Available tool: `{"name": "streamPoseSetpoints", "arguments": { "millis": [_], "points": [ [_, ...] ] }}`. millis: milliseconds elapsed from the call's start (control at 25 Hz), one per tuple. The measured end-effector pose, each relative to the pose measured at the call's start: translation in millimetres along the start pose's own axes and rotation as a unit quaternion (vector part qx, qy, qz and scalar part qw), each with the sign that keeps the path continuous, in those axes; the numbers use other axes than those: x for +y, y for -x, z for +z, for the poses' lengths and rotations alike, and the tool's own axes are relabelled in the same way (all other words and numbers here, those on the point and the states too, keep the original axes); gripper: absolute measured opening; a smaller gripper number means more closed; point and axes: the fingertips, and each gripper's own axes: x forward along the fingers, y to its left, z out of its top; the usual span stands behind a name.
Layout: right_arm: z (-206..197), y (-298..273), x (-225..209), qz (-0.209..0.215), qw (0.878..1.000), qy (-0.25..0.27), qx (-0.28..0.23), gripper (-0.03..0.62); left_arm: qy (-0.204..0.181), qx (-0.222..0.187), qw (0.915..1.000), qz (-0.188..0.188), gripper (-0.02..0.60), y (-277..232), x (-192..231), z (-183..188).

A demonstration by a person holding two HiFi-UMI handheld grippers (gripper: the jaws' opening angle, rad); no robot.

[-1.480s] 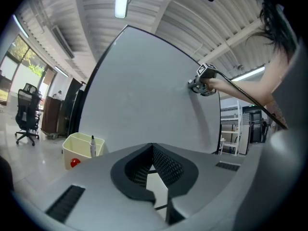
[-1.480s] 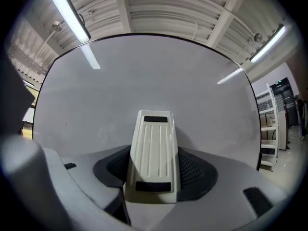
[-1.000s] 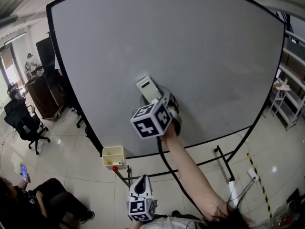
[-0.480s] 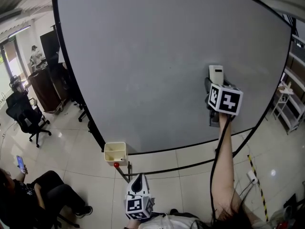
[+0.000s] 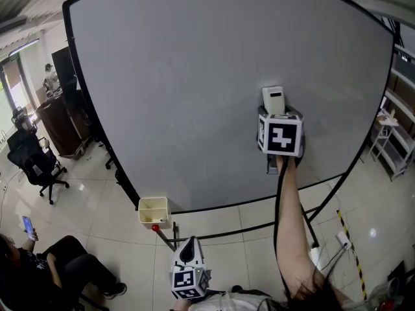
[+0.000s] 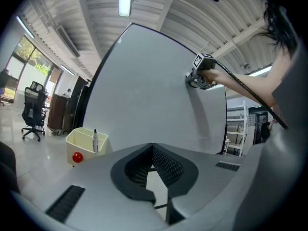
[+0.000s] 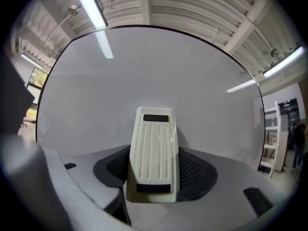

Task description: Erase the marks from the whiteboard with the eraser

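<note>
The large whiteboard (image 5: 194,76) in its black frame fills the head view, and I see no distinct marks on it. My right gripper (image 5: 275,112) is shut on the white ribbed eraser (image 5: 273,100) and holds it against the board, right of centre. In the right gripper view the eraser (image 7: 154,153) sits upright between the dark pads (image 7: 195,170), with the whiteboard (image 7: 154,71) close ahead. My left gripper (image 5: 188,253) hangs low below the board's bottom edge, away from it. Its jaws (image 6: 152,153) are shut on nothing.
A cream bin (image 5: 154,212) with a marker and a red ball hangs by the board's lower left corner. The stand's black bars (image 5: 259,225) run under the board. A seated person (image 5: 39,267) and an office chair (image 5: 35,167) are at the left, shelves (image 5: 395,128) at the right.
My right gripper swept the eraser from the board's lower middle far to the right, then came back a little to the left. The left gripper stayed put.
</note>
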Motion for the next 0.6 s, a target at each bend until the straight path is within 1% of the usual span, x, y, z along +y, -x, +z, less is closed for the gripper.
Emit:
{"name": "streamPoseSetpoints", "arguments": {
  "millis": [80, 160, 280, 360, 440, 480, 520, 600],
  "points": [
    [11, 3, 47, 0.022, 0.999, 0.046, -0.011, 0.285, 0.0, 0.0, 1.0, 0.0, -0.014, -1, -2, -1],
    [19, 8, 97, 0.038, 0.993, 0.105, -0.022, 0.285, -0.001, -0.002, 1.0, -0.001, -0.014, -2, -5, 0],
    [17, 10, 175, 0.075, 0.978, 0.192, -0.022, 0.285, -0.001, -0.007, 1.0, 0.001, -0.014, -2, -7, 2],
    [11, 10, 210, 0.094, 0.97, 0.225, -0.019, 0.285, -0.001, -0.01, 0.9999, 0.006, -0.014, 2, -6, 4],
    [10, 10, 221, 0.1, 0.968, 0.23, -0.025, 0.285, 0.0, -0.012, 0.9998, 0.012, -0.014, 8, -2, 6],
    [10, 12, 220, 0.11, 0.969, 0.22, -0.029, 0.285, 0.0, -0.013, 0.9998, 0.016, -0.014, 11, 1, 6],
    [11, 16, 219, 0.127, 0.971, 0.199, -0.034, 0.287, 0.001, -0.013, 0.9997, 0.02, -0.014, 15, 4, 7],
    [7, 33, 215, 0.175, 0.974, 0.14, -0.043, 0.287, 0.003, -0.009, 0.9996, 0.026, -0.014, 24, 11, 5]
  ]
}}
